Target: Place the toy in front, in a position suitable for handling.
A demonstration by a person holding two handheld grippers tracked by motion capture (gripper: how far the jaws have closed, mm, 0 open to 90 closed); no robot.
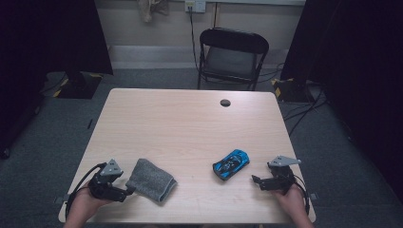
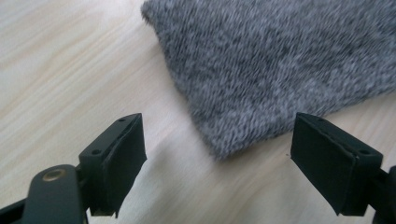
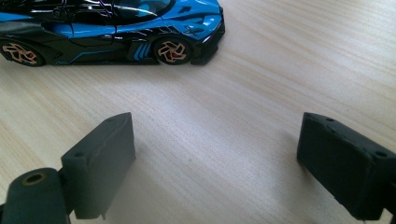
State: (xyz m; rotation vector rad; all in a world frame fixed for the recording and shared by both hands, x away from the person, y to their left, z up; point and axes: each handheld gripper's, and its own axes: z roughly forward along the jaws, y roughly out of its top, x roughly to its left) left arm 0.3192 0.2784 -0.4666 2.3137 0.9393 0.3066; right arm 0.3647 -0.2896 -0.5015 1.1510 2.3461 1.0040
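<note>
I have the left gripper low at the table's near left edge, jaws spread wide and holding nothing. The grey knitted cloth lies just at its 3 o'clock; in the left gripper view the cloth's corner sits between the jaws, not touched. My right gripper is also spread and empty. The blue toy car stands near it, at about 10 o'clock, apart from the jaws
</note>
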